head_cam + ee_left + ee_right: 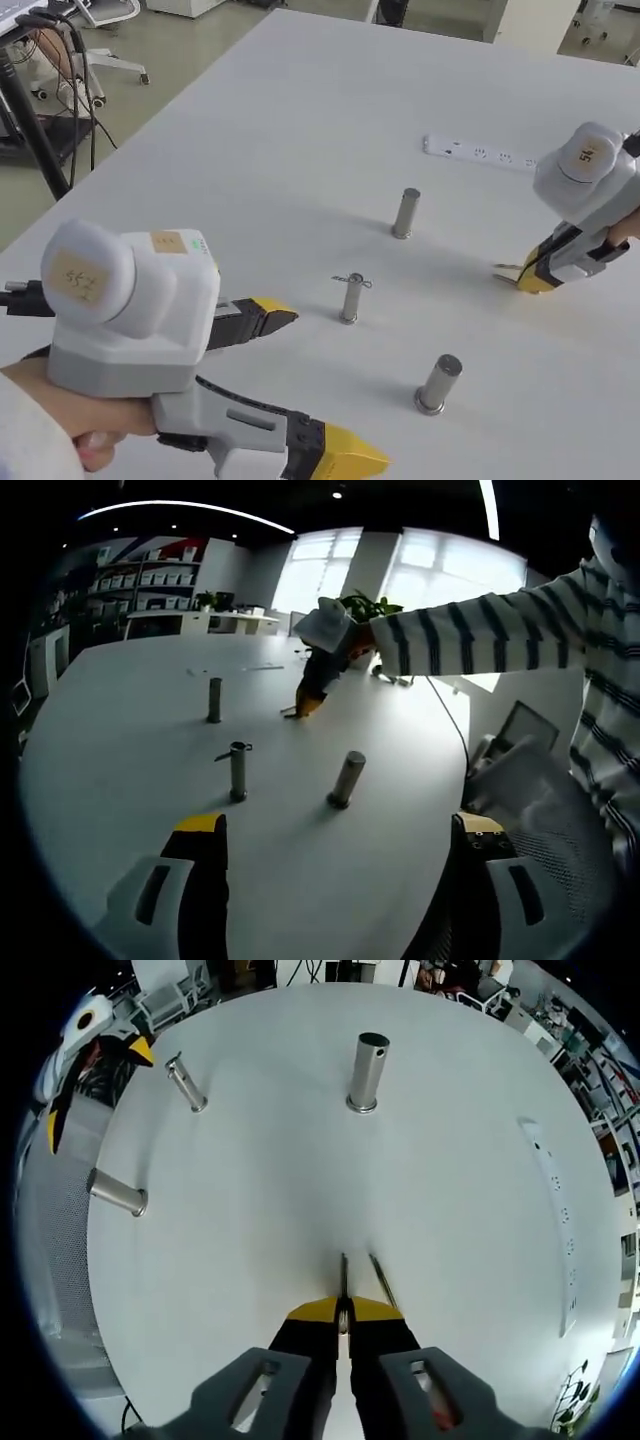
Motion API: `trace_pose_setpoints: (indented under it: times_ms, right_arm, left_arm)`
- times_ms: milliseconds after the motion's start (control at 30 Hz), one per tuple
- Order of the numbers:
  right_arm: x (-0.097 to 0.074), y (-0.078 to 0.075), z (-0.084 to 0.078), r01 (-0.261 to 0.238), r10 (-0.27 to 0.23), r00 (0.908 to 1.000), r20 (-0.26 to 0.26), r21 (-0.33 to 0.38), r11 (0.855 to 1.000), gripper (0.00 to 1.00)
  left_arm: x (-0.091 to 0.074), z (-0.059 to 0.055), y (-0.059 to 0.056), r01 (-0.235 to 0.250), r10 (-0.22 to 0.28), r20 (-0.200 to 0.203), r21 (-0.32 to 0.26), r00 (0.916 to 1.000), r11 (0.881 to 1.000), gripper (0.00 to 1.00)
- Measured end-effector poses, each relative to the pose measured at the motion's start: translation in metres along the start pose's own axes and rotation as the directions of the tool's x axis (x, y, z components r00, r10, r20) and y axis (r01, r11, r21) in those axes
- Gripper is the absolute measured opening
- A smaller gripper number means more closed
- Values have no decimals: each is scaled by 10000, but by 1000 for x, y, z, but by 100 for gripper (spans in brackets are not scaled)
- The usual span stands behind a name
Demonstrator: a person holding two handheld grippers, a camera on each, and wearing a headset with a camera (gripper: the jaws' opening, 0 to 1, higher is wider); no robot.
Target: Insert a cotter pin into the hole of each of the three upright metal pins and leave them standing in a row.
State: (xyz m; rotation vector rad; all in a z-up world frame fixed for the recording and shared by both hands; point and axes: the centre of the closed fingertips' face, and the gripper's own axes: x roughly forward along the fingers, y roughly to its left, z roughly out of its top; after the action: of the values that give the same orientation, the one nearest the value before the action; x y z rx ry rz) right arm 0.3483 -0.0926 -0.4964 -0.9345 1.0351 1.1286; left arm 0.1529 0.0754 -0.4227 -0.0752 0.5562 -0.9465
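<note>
Three metal pins stand upright on the white table. The far pin and the near pin are bare. The middle pin has a cotter pin through its top. My right gripper rests low on the table to the right of the far pin, shut on a cotter pin that sticks forward. A second thin line beside it may be its shadow. My left gripper is open near the front edge, left of the near pin.
A white power strip lies on the table behind the right gripper. Office chairs and a black stand with cables are on the floor off the table's left edge. A striped sleeve reaches in behind the right gripper.
</note>
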Motion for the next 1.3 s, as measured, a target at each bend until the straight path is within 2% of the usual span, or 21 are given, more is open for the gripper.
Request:
trace_pose_setpoints:
  times_ms: [67,200,367,600,767,1000,1200,1300]
  right_arm:
    - [0,-1,2,87,-87,10000,12,-320,9995,0]
    - [0,-1,3,82,-82,10000,1,-86,9999,0]
    - [-4,1,2,98,-98,10000,1,86,9999,0]
    - [-17,2,5,428,-459,9967,669,469,9980,0]
    - [-26,5,7,632,-676,9922,1047,447,9970,0]
    - [-41,11,14,1128,-1148,9796,1651,211,9934,0]
    - [-56,21,25,1612,-1548,9624,2234,-105,9869,0]
    - [-62,24,30,1967,-1875,9496,2511,-118,9804,0]
  left_arm:
    - [0,2,-1,95,-95,41,27,9999,10000,91]
    - [0,3,3,-16,16,-4,110,10000,9999,91]
    - [-5,11,5,-109,106,207,153,9997,9998,91]
    - [-7,10,7,-196,192,144,220,9997,9996,91]
    - [-7,15,7,-201,195,253,213,9995,9996,90]
    - [-4,24,10,-173,168,354,142,9992,9997,84]
    - [-3,29,11,-183,184,484,-16,9987,9998,80]
    - [-1,32,10,-169,171,530,-36,9984,9999,79]
